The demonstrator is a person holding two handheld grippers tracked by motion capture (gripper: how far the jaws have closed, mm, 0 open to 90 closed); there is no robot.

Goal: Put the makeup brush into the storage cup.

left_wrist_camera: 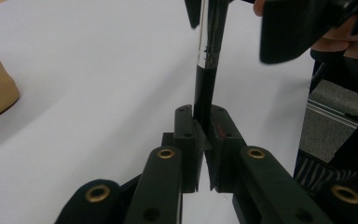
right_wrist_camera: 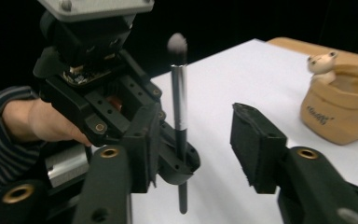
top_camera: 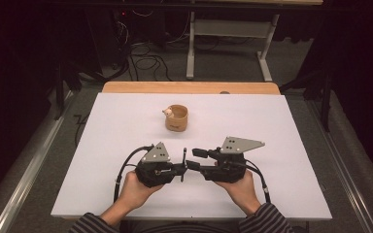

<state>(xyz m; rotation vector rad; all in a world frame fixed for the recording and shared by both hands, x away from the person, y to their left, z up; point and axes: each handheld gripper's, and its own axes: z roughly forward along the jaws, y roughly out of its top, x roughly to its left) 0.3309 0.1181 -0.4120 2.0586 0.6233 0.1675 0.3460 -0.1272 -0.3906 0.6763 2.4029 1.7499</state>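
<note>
My left tongs [top_camera: 183,166] are clamped tight on the black handle of a slim makeup brush [top_camera: 184,164] with a silver metal ferrule and a small pale tuft. In the left gripper view the jaws meet on either side of that handle, with the brush [left_wrist_camera: 205,88] rising straight up between them, its ferrule above the pinch. In the right gripper view the brush [right_wrist_camera: 180,121] stands upright, tuft at the top, the lower end of the handle poking out below the left tongs' [right_wrist_camera: 175,156] grip and hanging clear of the white worktop [right_wrist_camera: 242,79].

My right tongs [top_camera: 192,158] are spread wide and hold nothing. Seen along their own jaws, one jaw stands on each side of the brush, the nearer one overlapping the left tongs, the other well off to the side; neither touches the brush.

From the high view, both tongs meet near the middle of the white worktop [top_camera: 126,121], close to my side, my hands behind them. Farther out sits a tan, soft-looking round pot [top_camera: 177,118] with a little pale animal figure [right_wrist_camera: 322,65] perched on its rim, well apart from the brush.
</note>
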